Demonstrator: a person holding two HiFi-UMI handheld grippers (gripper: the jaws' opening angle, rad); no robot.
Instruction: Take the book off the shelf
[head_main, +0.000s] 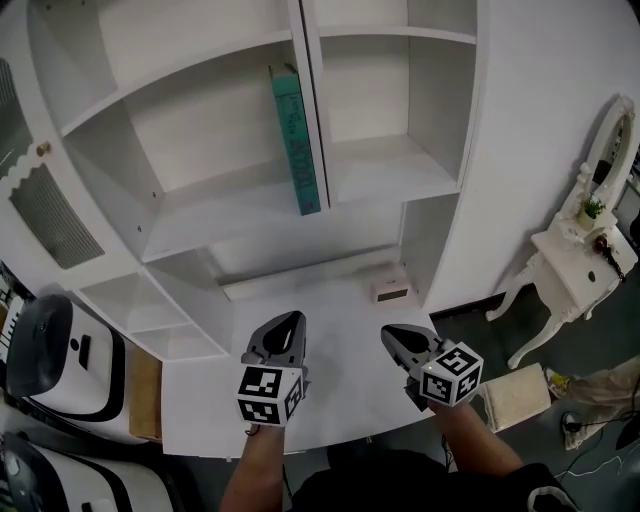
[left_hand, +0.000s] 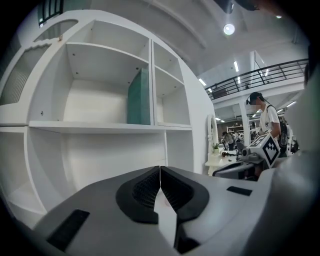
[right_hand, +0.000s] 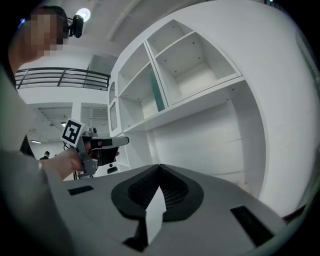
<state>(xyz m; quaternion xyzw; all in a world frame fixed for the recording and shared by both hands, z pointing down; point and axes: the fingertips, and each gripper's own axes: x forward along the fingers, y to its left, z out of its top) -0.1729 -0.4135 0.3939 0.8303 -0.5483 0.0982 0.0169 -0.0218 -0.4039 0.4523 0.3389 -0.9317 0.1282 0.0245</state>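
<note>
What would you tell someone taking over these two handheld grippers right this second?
Left gripper: jaws shut, nothing in them.
Right gripper: jaws shut, nothing in them.
Both hang over the white desk, pointing toward the shelf but short of it.
Book: teal, standing upright in a shelf compartment, against the divider on its right.
Done: nothing yet; the book is untouched.
Left: open a gripper, reach up to the book, grip it and draw it off the shelf.
</note>
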